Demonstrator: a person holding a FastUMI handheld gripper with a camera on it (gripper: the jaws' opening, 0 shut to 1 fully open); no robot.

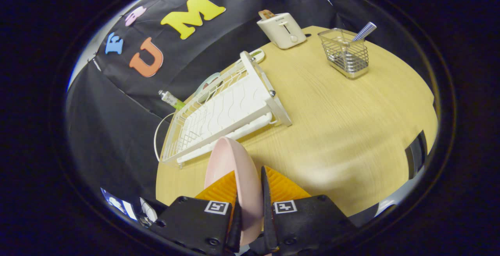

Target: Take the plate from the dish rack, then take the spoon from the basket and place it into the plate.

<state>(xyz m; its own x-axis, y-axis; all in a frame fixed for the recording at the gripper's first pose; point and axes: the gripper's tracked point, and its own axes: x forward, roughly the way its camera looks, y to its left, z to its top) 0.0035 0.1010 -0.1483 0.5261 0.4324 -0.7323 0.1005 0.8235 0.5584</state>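
Pink plate [238, 170] held on edge between the fingers of the gripper [250, 187], clear of the dish rack [230, 109].

Taking the dish rack as our landmark: left of it we note a small tube [170, 99] at the edge of the wooden table [343, 131]; just in front of the rack the plate stands upright, both fingers pressing its rim. Behind the rack sits a toaster [282, 29]; well to its right stands the wire basket [345, 53], the spoon [364, 32] handle rising from it. We judge the plate extracted but not yet set down. We advise tilting it flat over the bare table between rack and basket, lowering it gently, then releasing.
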